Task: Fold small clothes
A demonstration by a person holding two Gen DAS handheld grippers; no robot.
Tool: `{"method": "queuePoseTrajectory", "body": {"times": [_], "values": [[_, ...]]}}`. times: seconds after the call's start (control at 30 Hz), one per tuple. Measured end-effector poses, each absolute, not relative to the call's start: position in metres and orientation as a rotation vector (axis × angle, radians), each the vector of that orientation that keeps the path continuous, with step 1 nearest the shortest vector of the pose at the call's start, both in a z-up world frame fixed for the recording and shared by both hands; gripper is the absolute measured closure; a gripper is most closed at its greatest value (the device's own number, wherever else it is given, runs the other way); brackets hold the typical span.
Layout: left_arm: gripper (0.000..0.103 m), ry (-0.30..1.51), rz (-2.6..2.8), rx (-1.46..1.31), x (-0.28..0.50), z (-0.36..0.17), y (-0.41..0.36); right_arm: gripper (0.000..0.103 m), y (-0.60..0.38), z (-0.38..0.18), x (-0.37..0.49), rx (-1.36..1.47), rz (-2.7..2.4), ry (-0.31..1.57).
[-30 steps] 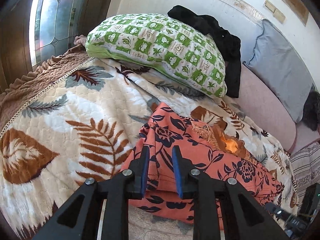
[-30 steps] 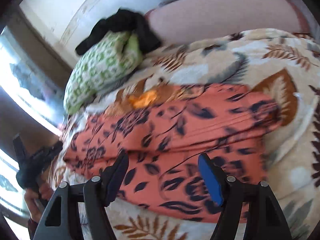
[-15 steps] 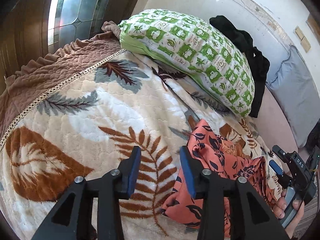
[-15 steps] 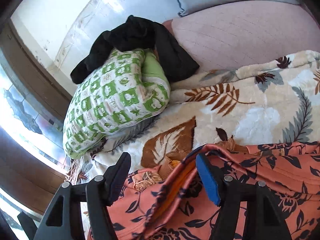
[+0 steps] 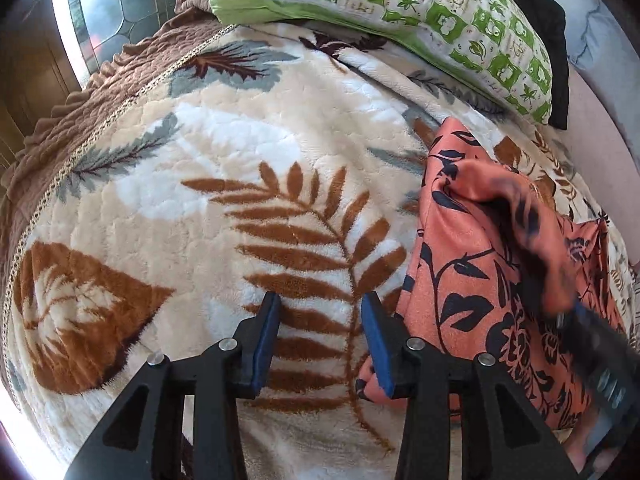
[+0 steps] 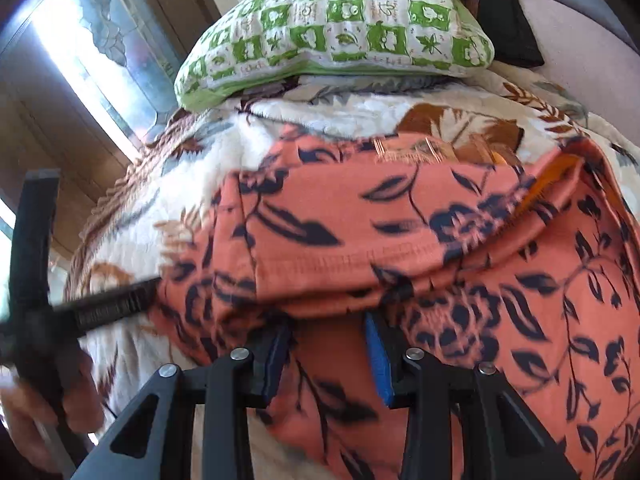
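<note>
An orange garment with a dark floral print point(image 5: 480, 280) lies folded on a leaf-patterned blanket point(image 5: 240, 180). My left gripper point(image 5: 320, 340) is open and empty over the blanket, just left of the garment's edge. My right gripper point(image 6: 326, 356) hovers low over the garment point(image 6: 400, 232) with its jaws apart and a fold of cloth draped over the fingertips; the tips are partly hidden. The right gripper also shows blurred in the left wrist view point(image 5: 592, 344), and the left gripper in the right wrist view point(image 6: 36, 280).
A green-and-white checked pillow point(image 5: 400, 8) lies at the head of the bed with a black garment point(image 5: 552, 20) behind it. A brown quilted bedspread edge point(image 5: 100, 92) runs along the left by a window point(image 5: 104, 8). A pink cushion point(image 6: 580, 32) sits at the far right.
My left gripper has let go of the garment and moved left onto the bare blanket, opening wider. My right gripper has swung over the garment and narrowed its jaws, with cloth now folded over.
</note>
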State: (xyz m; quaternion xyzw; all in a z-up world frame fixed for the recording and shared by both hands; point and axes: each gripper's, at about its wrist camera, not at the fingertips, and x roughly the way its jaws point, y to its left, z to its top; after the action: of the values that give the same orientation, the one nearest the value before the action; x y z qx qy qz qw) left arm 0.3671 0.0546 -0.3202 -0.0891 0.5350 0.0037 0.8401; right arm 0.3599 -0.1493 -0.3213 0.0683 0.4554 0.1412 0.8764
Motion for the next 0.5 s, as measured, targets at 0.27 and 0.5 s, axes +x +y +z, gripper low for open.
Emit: {"method": "queuePoseTrajectory", "body": {"times": [0.27,0.5], "values": [[0.060,1.081,-0.016,-0.289,0.369,-0.307,0.070,0.063,-0.171,-0.266,0.434,0.448,0.195,0.734],[0.060,0.963,-0.155,-0.243,0.360,-0.281,0.034,0.063,-0.220,-0.299,0.360,0.302,0.103,0.825]]}}
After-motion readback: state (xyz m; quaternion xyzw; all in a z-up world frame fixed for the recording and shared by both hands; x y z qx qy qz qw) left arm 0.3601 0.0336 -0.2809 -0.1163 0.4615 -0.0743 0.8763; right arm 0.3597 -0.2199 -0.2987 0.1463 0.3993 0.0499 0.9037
